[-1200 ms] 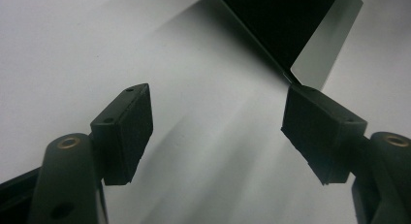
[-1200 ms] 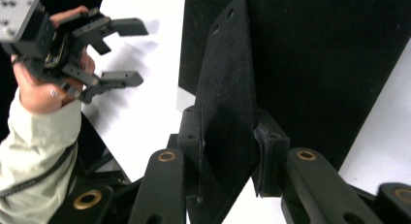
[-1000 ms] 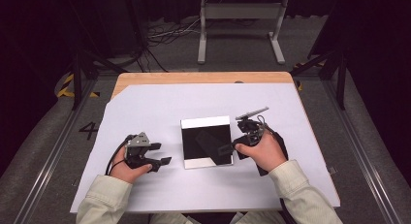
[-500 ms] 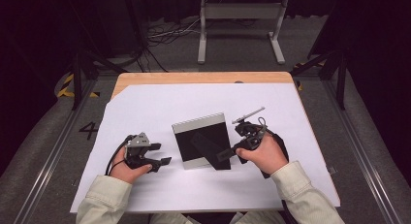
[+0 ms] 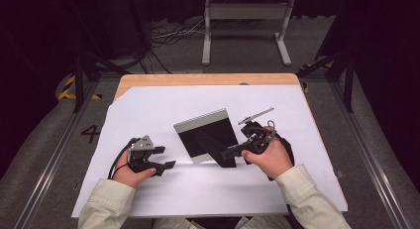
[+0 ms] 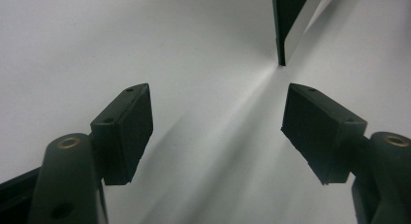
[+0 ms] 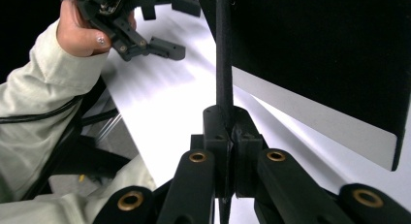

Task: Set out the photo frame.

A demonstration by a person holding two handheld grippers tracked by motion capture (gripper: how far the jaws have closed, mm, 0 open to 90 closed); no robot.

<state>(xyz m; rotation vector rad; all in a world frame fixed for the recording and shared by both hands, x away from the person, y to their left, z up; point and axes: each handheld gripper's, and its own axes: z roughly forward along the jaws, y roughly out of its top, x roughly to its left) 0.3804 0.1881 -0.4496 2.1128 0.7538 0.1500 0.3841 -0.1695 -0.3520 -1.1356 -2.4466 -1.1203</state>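
A flat black panel (image 5: 200,132) with a pale grey strip along its top edge stands tilted on the white sheet (image 5: 163,199), propped on a thin black back strut (image 5: 216,150). My right gripper (image 5: 229,151) is shut on that strut at the panel's lower right. In the right gripper view the jaws pinch the strut (image 7: 224,83) edge-on, and the panel (image 7: 320,54) rises to the right. My left gripper (image 5: 166,157) rests open on the sheet, left of the panel and apart from it. Between its open jaws (image 6: 218,132) lies bare sheet, with the panel's corner (image 6: 285,20) ahead.
The white sheet covers a wooden table (image 5: 198,79) whose far edge shows. A metal stand (image 5: 245,21) and cables lie on the floor beyond. Rails (image 5: 369,154) run along both sides of the table. The person's left hand and gripper (image 7: 180,25) appear in the right gripper view.
The panel lay flat on the sheet a second ago; it now stands tilted up on its strut and has turned. The right gripper has shifted slightly with it. The left gripper has not moved.
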